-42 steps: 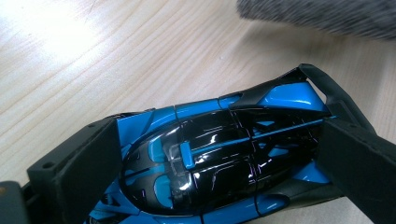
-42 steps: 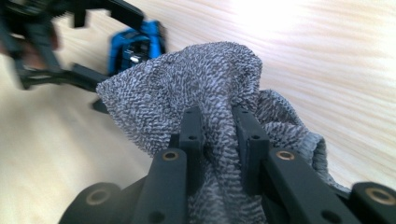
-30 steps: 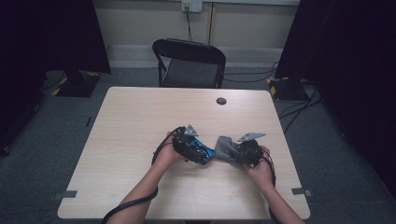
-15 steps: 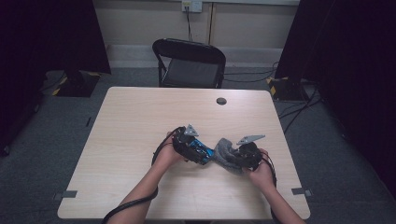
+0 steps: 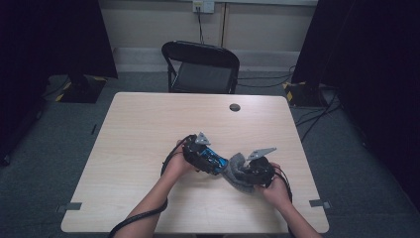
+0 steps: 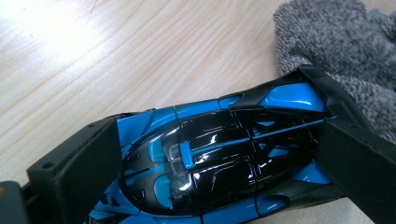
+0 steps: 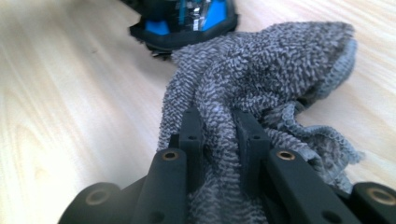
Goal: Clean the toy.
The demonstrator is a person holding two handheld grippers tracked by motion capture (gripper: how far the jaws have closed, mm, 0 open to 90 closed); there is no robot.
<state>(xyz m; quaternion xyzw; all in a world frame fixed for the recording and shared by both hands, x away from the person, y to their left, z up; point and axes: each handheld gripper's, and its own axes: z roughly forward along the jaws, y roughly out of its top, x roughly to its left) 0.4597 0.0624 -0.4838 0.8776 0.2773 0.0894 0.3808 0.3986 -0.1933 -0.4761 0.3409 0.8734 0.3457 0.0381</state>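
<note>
Now my left tool [image 6: 205, 182] clamps the blue toy car [image 6: 219, 154] while my right tool [image 7: 219, 135] pinches the grey cloth [image 7: 261, 74]; I'd wipe gently along what seems its rear, keeping it steady on the tabletop [image 5: 148, 129].

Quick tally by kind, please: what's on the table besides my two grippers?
Toy car, blue and black: 1
Grey cloth: 1
Small dark round thing near the table's far edge: 1
Total: 3
</note>
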